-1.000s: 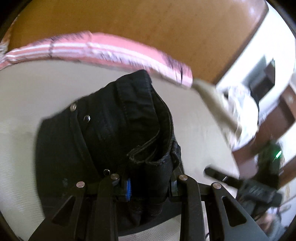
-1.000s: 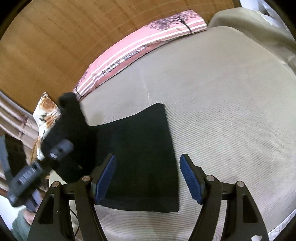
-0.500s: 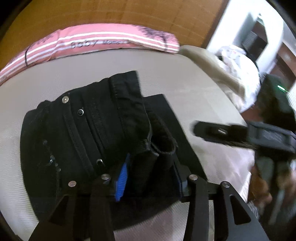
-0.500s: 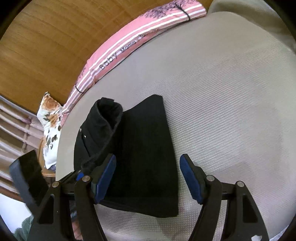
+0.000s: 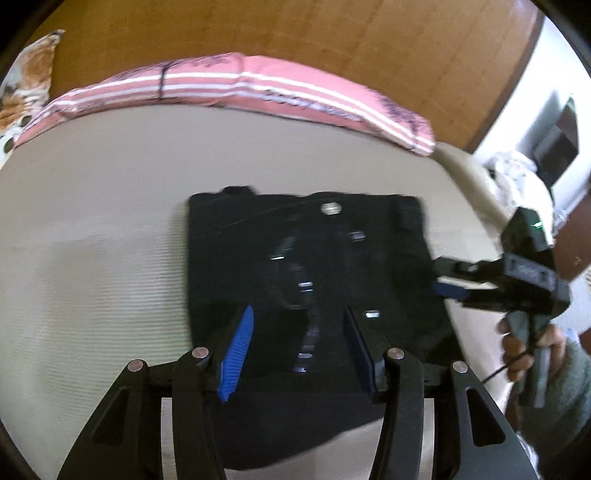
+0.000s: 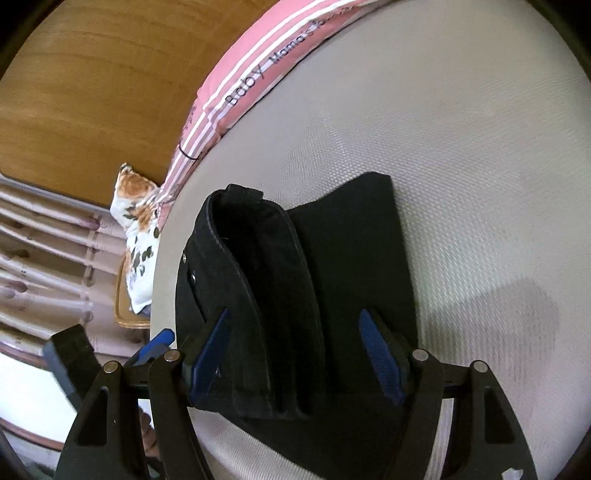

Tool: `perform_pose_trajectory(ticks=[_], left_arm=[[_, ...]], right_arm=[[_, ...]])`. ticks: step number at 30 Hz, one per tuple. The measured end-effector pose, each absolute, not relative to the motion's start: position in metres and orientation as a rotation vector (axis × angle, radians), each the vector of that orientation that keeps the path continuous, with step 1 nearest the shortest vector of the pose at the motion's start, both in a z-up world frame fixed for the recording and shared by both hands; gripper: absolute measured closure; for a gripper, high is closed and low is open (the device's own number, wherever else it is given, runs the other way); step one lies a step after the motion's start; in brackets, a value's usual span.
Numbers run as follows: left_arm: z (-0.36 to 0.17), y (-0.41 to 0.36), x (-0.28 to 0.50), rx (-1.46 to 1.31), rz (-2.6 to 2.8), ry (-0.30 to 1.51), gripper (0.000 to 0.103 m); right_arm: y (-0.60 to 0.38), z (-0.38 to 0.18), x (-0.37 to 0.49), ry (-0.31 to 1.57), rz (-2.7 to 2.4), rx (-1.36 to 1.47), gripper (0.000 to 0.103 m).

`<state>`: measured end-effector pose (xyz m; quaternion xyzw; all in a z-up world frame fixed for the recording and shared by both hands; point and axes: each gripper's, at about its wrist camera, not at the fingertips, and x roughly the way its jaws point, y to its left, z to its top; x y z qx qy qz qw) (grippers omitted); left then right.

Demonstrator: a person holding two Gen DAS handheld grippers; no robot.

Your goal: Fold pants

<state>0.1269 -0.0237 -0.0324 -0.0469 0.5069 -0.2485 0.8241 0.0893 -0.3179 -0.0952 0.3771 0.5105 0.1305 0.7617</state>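
The black pants (image 5: 306,266) lie folded in a flat rectangle on the beige mattress (image 5: 96,258), their metal buttons facing up. My left gripper (image 5: 298,350) hovers over their near edge. Its jaws are opening, and the cloth lies below the blue pads (image 5: 236,354), which do not press on it. In the right wrist view the waistband half (image 6: 255,295) rests on top of the leg half (image 6: 362,258). My right gripper (image 6: 295,356) stands open just above the pants, gripping nothing. It also shows at the pants' right edge, right gripper (image 5: 480,284), held by a hand (image 5: 517,350).
A pink striped pillow (image 5: 236,85) lies along the wooden headboard (image 5: 295,33) at the far side. A floral cushion (image 6: 136,236) sits off the mattress corner by a curtain (image 6: 44,251). Bunched bedding (image 5: 513,173) lies beyond the right edge.
The left gripper has let go of the bunched waistband, which now lies flat on the lower layer, and its fingers have spread. The right gripper has dropped closer to the pants.
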Motion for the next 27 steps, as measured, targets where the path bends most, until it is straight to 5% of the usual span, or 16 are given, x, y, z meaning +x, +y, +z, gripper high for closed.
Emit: perform_pose_trajectory(ticks=[11,16,18,21,27], left_arm=[[-0.063,-0.044,0.125,-0.019,-0.547,1.107,0.051],[-0.063,-0.039,0.125,-0.039,-0.562,1.107,0.049],[-0.062,-0.038,0.128,-0.055,-0.572,1.115,0.049],[-0.056,-0.029,0.133,-0.124,-0.584,1.118,0.049],[-0.035,-0.015,0.137,-0.168,-0.547,1.052,0.049]], right_arm=[[-0.301,-0.102,0.124,1.086,0.403,0.765,0.035],[-0.293,-0.106,0.124,1.102,0.446,0.761,0.059],[-0.291,-0.105,0.122,1.106,0.428,0.785,0.078],[-0.283,-0.087,0.114,1.077,0.377,0.74,0.088],[-0.274,-0.041,0.097,1.013,0.353,0.724,0.092]])
